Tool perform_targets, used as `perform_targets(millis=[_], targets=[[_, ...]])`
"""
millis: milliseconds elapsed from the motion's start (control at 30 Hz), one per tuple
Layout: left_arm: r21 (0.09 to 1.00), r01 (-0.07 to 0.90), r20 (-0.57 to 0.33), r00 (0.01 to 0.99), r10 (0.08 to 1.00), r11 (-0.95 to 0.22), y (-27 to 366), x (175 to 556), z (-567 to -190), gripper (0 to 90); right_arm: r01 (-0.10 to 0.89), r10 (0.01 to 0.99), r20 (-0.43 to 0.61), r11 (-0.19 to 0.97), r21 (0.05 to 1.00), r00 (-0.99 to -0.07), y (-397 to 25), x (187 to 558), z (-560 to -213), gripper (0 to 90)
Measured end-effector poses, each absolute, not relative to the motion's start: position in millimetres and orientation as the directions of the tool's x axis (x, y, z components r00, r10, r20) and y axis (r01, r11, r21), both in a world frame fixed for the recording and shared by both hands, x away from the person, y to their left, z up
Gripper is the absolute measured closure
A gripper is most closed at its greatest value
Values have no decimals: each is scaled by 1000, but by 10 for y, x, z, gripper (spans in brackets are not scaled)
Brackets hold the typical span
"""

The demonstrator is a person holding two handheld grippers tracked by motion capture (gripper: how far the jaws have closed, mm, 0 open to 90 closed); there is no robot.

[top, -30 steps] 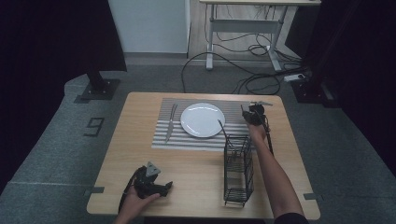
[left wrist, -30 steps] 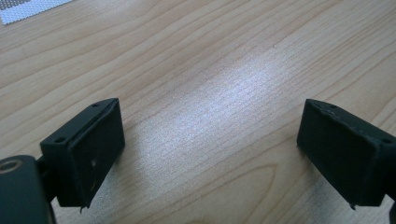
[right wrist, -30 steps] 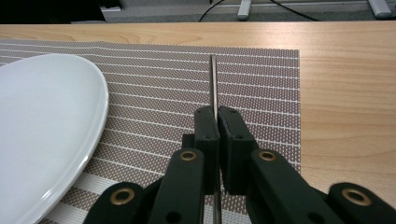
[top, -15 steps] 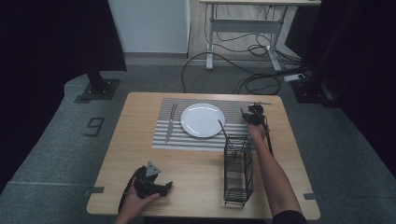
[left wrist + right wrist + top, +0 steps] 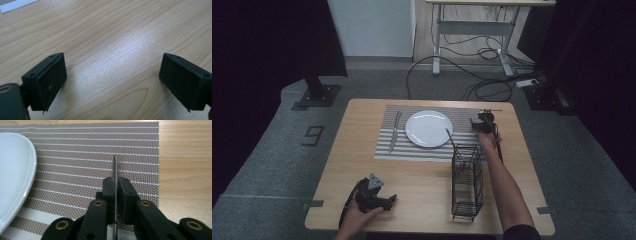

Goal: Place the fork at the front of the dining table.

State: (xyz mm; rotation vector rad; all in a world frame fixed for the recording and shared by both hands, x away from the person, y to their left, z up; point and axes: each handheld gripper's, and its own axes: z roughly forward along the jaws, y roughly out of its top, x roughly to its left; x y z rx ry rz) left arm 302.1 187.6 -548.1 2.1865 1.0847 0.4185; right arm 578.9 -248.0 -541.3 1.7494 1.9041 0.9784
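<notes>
Knife (image 5: 115,170) is pinched edge-up in the right gripper (image 5: 115,187) over the striped placemat (image 5: 82,157), plate (image 5: 13,175) at its 9 o'clock; left gripper (image 5: 112,77) rests spread wide on the table (image 5: 120,30).

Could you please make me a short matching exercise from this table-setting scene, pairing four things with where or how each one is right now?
Things:
1. knife
2. plate
3. left gripper
4. wire caddy

States:
A. open over bare wood at the table's near edge
B. stands on the table, near side of the placemat
C. clamped edge-up in the right gripper
D. lies in the middle of the placemat

Pairs: 1-C, 2-D, 3-A, 4-B
</notes>
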Motion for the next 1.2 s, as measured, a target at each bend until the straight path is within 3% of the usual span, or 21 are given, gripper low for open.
perform_targets(millis=[767,1200], targets=[[677,587,-4,607,795,-444,1876,3022,-5482,74,712,944,241,-9,702,-226,-2516,5731,-5308,674],[679,582,-4,612,791,-447,1878,3017,-5480,84,686,950,191,32,727,-246,-2546,5331,-5071,624]])
